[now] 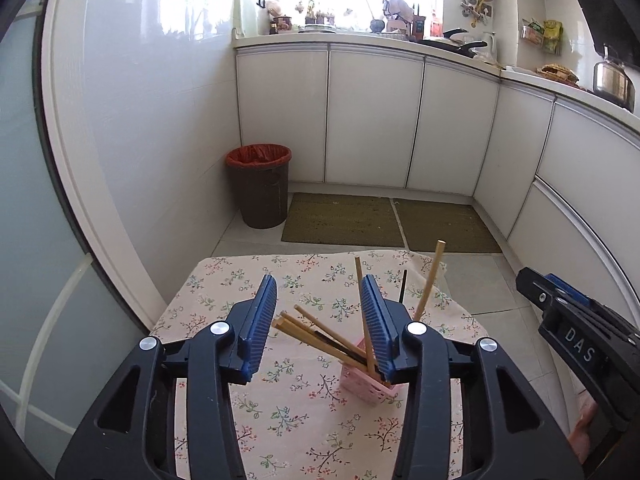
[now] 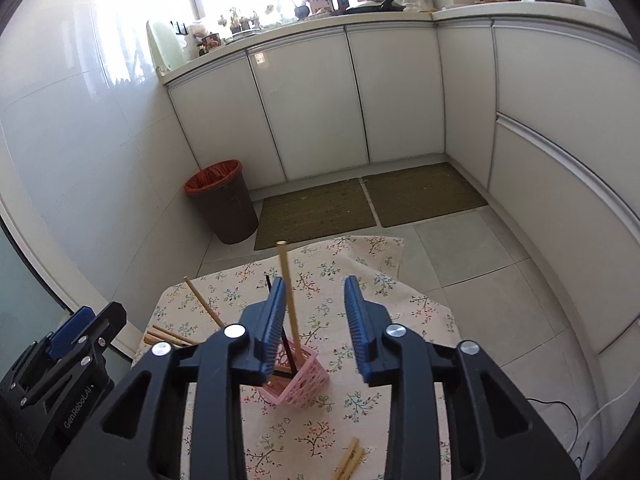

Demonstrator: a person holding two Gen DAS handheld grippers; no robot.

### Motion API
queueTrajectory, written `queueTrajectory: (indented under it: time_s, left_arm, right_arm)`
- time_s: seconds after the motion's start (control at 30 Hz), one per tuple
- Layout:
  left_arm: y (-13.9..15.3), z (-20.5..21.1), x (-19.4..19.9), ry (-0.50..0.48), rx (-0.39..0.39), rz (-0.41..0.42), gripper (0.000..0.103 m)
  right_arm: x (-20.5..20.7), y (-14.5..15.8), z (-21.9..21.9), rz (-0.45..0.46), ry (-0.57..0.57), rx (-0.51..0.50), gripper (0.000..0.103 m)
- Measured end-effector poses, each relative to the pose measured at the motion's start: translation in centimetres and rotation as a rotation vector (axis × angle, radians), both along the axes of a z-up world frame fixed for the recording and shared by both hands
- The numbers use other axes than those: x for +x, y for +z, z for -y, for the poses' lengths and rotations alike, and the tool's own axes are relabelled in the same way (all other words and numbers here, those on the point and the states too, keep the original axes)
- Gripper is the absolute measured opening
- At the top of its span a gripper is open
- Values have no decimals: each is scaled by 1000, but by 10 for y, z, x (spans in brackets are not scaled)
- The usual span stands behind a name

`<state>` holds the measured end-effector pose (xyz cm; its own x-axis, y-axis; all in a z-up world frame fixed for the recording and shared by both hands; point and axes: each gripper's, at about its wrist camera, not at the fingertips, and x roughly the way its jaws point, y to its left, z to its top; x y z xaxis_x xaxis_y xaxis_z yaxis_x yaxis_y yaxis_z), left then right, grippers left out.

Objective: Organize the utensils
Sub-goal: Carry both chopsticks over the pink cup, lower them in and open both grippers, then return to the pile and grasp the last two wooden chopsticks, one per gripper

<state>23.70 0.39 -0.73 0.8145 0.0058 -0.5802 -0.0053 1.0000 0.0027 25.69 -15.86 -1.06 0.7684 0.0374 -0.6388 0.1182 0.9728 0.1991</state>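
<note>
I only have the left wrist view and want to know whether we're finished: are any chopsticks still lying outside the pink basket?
Observer: Yes. The right wrist view shows loose bamboo chopsticks lying on the floral cloth, nearer the camera than the pink basket.
Operator: Is the right gripper holding anything?
Observer: No. The right gripper is open, with its pads pressing on nothing. A tall chopstick standing in the basket rises just beside one finger.
Operator: Anything on the floor on that side?
Observer: A dark cable lies on the tiles to the right of the table.
</note>
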Motion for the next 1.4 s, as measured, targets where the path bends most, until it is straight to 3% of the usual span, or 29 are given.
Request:
queueTrajectory:
  time_s: [0.1, 0.17, 0.3, 0.77, 0.87, 1.07, 1.23, 1.4]
  left_arm:
    - [0, -3, -14, -3, 6, 0, 49]
    - [-2, -3, -26, -7, 13, 0, 56]
    - [-8, 0, -53, -27, 33, -8, 61]
    - [-33, 10, -113, -67, 101, -69, 82]
    - [-38, 15, -119, -83, 107, -88, 90]
    - [-54, 21, -124, -102, 133, -137, 94]
    - [-89, 26, -105, -125, 146, -261, 96]
    - [-144, 46, -68, -216, 163, -508, 96]
  right_arm:
    - [-22, 0, 1, 0, -18, -45, 41]
    - [-38, -2, 1, 0, -37, -69, 50]
    - [-71, -8, 3, -8, -74, -110, 58]
    - [-153, -25, 30, -44, -174, -102, 90]
    - [-163, -30, 33, -65, -177, -99, 94]
    - [-182, -51, 50, -107, -214, -75, 96]
    - [-191, -81, 79, -180, -270, -64, 96]
    - [-193, -110, 98, -219, -299, -59, 96]
